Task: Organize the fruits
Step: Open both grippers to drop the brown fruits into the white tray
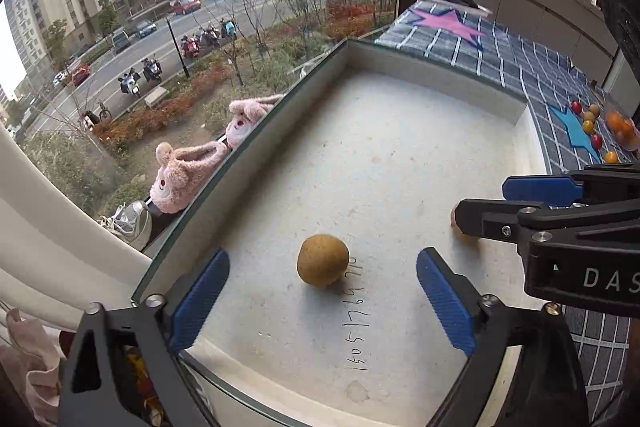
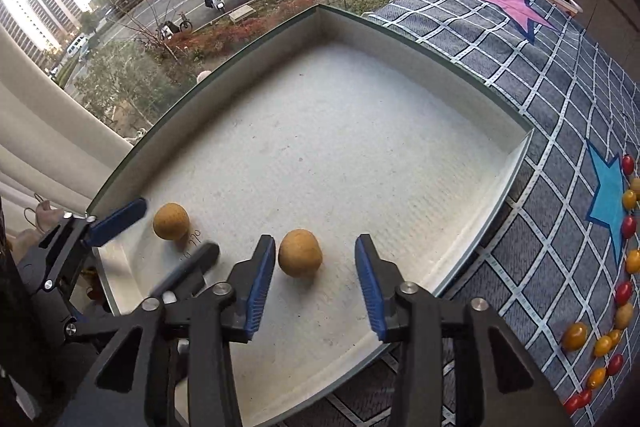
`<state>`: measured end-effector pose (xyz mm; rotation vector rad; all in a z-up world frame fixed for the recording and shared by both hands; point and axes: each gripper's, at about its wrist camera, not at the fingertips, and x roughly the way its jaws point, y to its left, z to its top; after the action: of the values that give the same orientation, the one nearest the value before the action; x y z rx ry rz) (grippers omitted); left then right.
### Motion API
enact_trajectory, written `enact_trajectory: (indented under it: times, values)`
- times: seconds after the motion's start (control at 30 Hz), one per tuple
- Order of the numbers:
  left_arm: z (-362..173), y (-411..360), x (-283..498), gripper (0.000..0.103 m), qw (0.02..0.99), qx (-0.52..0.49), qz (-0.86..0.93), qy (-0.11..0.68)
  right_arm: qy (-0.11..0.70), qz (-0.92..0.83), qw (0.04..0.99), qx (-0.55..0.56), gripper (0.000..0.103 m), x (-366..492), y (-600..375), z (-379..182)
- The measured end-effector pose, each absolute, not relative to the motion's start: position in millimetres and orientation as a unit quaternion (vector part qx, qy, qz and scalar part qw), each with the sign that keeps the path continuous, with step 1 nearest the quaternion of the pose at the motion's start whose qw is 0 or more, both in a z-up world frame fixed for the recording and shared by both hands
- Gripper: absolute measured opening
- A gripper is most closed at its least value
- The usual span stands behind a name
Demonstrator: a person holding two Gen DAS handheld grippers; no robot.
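Second brown fruit (image 1: pixel 464 235) mostly hidden behind right claw (image 1: pixel 480 203); fruit kind unclear, perhaps longan.

Your way across the box (image 2: pixel 516 147) floor is wide open beyond the two brown fruits; its raised walls hem you in, and the left claw (image 2: pixel 168 239) crowds the right claw (image 2: pixel 316 281) close alongside

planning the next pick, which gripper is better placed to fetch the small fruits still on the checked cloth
Probably the right. The right gripper hangs open nearer the box's cloth-side wall, with the small fruits lined up on the checked cloth just beyond. The left gripper sits toward the window side.
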<state>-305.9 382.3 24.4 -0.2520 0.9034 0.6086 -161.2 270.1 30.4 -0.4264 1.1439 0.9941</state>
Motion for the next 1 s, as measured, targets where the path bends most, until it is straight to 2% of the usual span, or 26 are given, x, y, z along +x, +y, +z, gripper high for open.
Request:
enact_trajectory:
  times: [0.1,0.2,0.67,1.0]
  values:
    - [29.0,377.4,-305.1,0.096,0.850,-0.114,0.279,0.433,0.504,0.446,0.718,-0.178,0.073,-157.7,259.3,43.9]
    - [33.7,370.2,-305.5,0.096,0.852,-0.112,0.273,0.433,0.497,0.443,0.727,-0.167,0.078,-156.3,244.1,56.4]
    - [62.7,288.8,-284.4,0.096,0.879,-0.047,0.208,0.427,0.499,0.387,0.766,-0.121,0.079,-135.8,122.0,59.1]
    - [46.4,210.4,-248.5,0.096,0.883,-0.008,0.131,0.451,0.507,0.298,0.804,-0.083,0.079,-110.6,10.4,47.1]
